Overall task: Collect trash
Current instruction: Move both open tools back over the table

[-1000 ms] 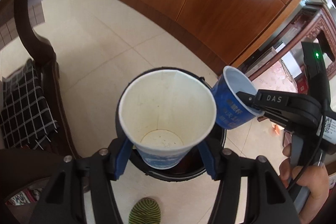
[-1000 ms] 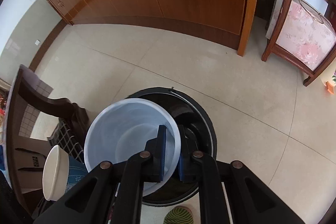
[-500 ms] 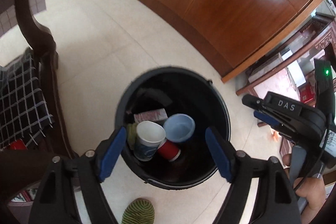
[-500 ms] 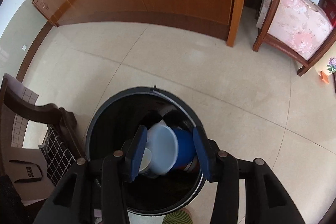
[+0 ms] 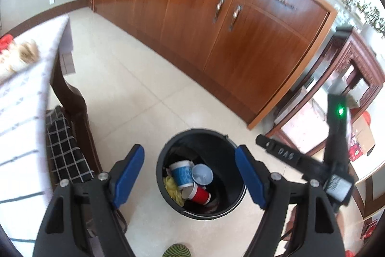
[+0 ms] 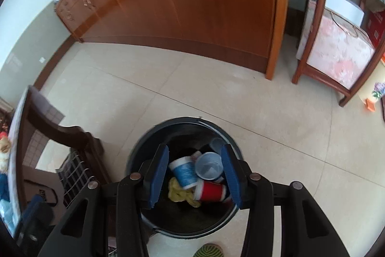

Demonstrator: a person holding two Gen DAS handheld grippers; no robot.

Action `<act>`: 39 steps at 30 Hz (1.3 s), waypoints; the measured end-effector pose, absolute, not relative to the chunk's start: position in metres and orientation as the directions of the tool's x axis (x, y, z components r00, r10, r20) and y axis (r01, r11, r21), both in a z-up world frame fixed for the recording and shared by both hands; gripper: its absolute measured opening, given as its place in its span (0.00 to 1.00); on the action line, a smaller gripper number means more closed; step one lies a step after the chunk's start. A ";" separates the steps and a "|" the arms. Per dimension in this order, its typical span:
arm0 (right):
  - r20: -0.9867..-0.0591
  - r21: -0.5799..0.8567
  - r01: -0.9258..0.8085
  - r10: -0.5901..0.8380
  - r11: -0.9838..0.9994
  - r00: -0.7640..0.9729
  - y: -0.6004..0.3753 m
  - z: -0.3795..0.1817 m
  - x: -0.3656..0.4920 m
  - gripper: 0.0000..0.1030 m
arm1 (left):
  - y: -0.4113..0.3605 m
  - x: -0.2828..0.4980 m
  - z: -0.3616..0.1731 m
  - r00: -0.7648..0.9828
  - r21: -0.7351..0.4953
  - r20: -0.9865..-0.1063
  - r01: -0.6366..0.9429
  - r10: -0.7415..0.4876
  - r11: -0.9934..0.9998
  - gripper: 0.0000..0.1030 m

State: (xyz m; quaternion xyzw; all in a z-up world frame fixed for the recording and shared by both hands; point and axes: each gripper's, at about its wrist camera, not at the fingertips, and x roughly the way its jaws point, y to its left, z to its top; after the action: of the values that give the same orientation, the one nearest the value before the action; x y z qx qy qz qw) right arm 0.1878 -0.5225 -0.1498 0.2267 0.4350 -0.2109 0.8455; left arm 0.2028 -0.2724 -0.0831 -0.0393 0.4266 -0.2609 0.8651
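Both the left gripper [image 5: 190,175] and the right gripper [image 6: 195,175] hang with jaws spread wide, holding nothing. Below and between their fingers sits the black bin [image 5: 216,208], with a blue-and-white cup [image 5: 182,175], a pale blue cup [image 5: 202,175] and a red cup [image 5: 199,194] inside.

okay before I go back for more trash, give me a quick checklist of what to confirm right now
1. Left gripper empty, fingers spread wide: ok.
2. Right gripper empty, fingers apart: ok.
3. Blue-and-white cup, pale blue cup and red cup inside the black bin, lying on their sides: ok.
4. Bin upright on the floor: ok.
5. Room left in the bin: ok, the pile sits well below the rim.
6. More trash on the table: cannot tell, that part is blurred.
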 end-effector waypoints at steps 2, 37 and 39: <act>-0.813 0.207 0.525 -0.153 0.826 0.561 -0.509 -0.140 0.187 0.49 | -0.257 0.200 -0.073 0.525 -0.290 -0.699 0.413 -0.486 0.863 0.77; -0.655 0.223 -0.127 0.245 0.967 0.715 -0.183 -0.075 0.241 0.60 | 0.067 0.178 -0.061 0.757 -0.170 -0.654 -0.129 -0.013 0.977 0.77; -0.660 0.224 -0.159 0.270 0.961 0.701 -0.169 -0.075 0.244 0.66 | 0.078 0.181 -0.060 0.759 -0.165 -0.651 -0.143 0.001 0.976 0.77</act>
State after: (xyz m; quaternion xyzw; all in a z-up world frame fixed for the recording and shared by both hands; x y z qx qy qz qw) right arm 0.2442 -0.1686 -0.0749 0.0751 0.3686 0.1167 0.9191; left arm 0.1806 0.0777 -0.0604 -0.1028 0.3452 0.0385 0.9321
